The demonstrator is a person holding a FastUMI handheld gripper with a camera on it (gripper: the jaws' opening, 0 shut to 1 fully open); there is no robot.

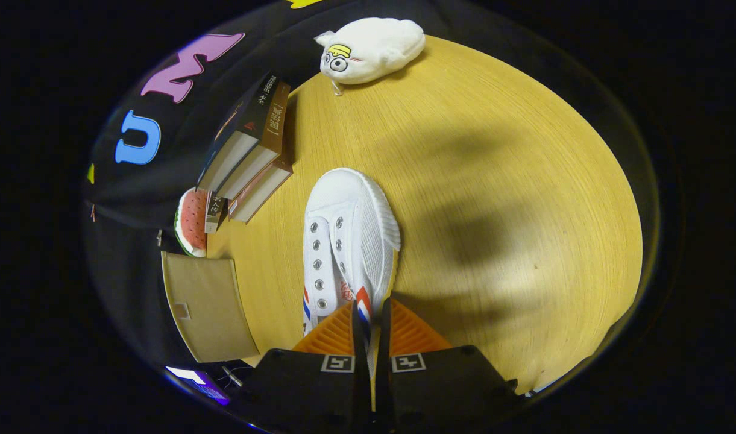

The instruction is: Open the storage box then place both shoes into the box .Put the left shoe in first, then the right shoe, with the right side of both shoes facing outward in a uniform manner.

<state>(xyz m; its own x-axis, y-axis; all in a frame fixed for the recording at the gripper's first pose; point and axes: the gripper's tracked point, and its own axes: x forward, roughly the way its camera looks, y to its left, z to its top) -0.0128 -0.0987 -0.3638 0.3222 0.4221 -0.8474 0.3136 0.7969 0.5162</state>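
Between the orange fingers the gripper pinches the white shoe by its thin side wall, toe hanging over the table; light, floppy canvas, so that collar grip looks wise

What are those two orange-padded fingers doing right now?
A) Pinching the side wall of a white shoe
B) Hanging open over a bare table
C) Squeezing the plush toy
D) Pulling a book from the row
A: the gripper is nearly closed, its fingers pinching the striped side wall of the white shoe near the heel, with the toe pointing away over the wooden table; the plush toy and books lie well beyond.
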